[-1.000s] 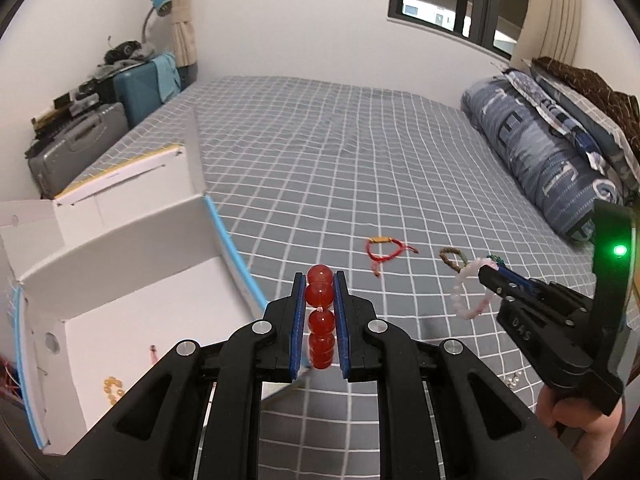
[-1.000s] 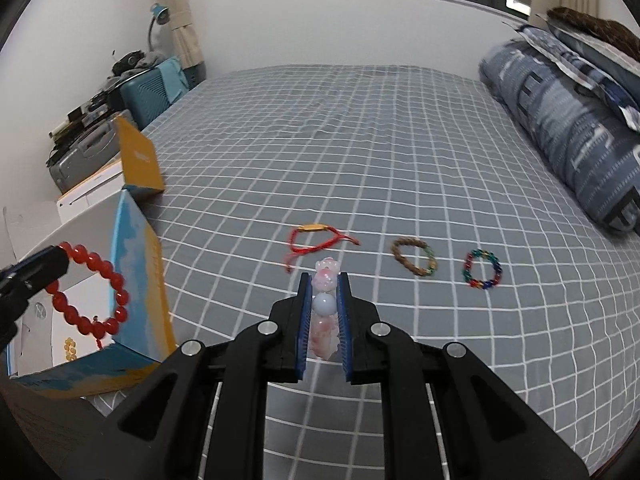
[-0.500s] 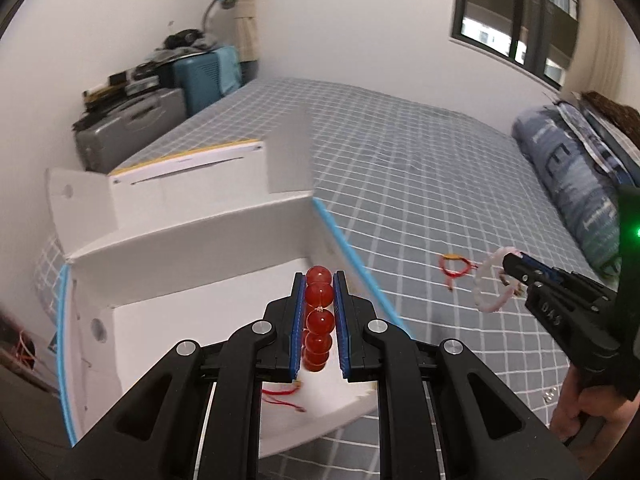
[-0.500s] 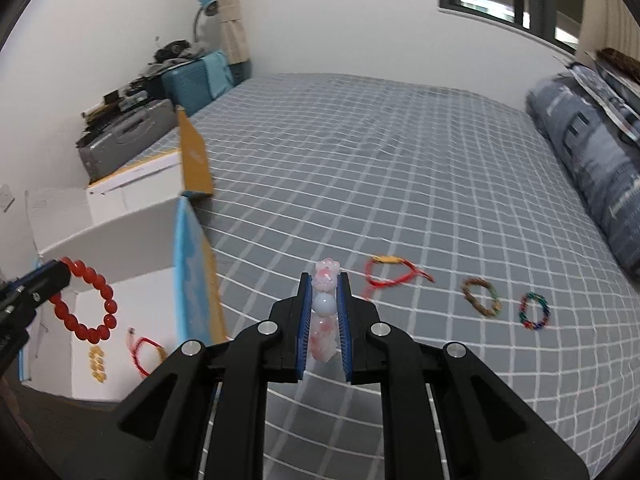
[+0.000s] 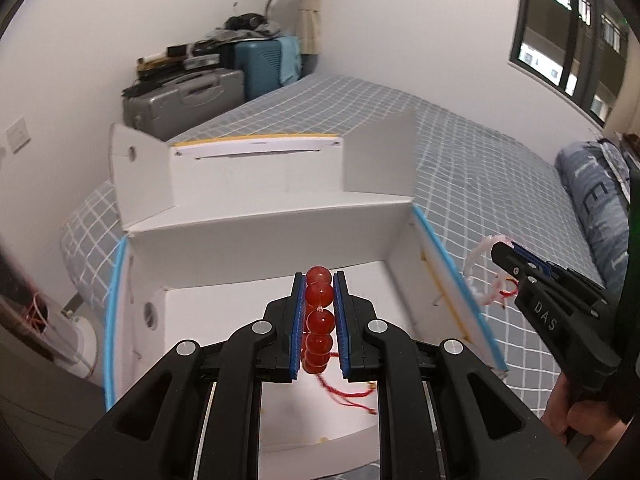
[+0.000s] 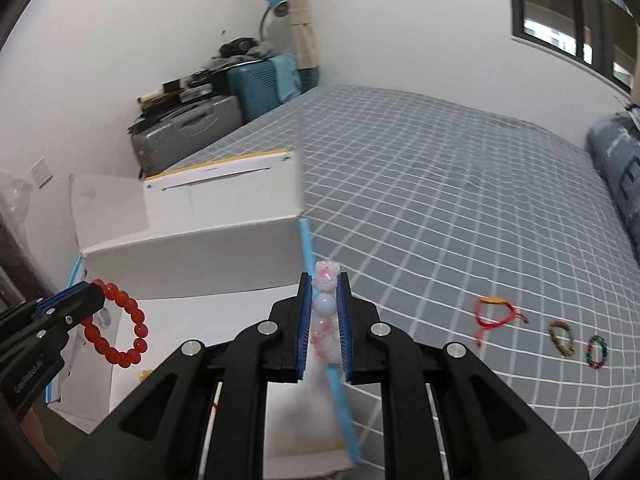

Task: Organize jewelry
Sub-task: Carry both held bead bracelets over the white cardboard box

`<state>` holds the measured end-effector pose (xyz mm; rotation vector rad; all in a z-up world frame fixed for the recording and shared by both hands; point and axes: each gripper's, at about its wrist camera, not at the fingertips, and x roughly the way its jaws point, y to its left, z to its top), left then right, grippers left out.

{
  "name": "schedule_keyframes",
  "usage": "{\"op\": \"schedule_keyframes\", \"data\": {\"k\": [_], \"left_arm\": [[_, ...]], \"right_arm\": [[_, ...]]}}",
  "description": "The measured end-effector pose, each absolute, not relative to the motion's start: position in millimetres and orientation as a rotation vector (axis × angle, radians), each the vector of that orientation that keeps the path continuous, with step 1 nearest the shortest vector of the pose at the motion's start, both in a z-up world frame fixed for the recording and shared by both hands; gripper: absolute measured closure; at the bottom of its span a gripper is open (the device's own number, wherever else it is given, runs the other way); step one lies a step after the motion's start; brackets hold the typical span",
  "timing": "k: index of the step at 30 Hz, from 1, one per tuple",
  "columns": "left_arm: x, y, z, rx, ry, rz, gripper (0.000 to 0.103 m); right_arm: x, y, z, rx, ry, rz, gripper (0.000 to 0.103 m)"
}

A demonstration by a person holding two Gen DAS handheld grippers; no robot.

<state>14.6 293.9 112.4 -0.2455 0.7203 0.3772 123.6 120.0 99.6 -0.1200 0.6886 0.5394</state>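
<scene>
My left gripper [image 5: 319, 280] is shut on a red bead bracelet [image 5: 319, 314] and holds it above the open white box [image 5: 256, 252]; the bracelet also shows in the right wrist view [image 6: 120, 330]. My right gripper [image 6: 325, 280] is shut on a pink and white bead bracelet [image 6: 325, 312] over the box's blue right edge [image 6: 332, 376]; it shows in the left wrist view [image 5: 480, 264] too. A red string bracelet [image 5: 348, 394] lies inside the box.
On the grey checked bed lie a red string bracelet [image 6: 496, 316], a brown bead bracelet [image 6: 562, 338] and a multicoloured bracelet [image 6: 597, 353]. Suitcases [image 5: 184, 96] stand by the wall. A rolled duvet [image 5: 592, 200] lies at the right.
Both grippers have swung left with their bracelets: the left one from beside the box to above its inside, the right one from over the bed to the box's right edge.
</scene>
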Motion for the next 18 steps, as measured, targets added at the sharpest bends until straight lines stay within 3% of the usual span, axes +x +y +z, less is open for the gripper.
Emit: {"op": "schedule_keyframes", "data": {"k": [10,18], "left_arm": [[-1,328,103,-0.265,0.736,0.455,0.090],[-1,349,74,-0.286,0.803,0.497,0.090]], "right_arm": [[105,163,91,-0.170,0.674,0.611,0.091],[115,193,55,-0.211,0.773,0.668,0.091]]}}
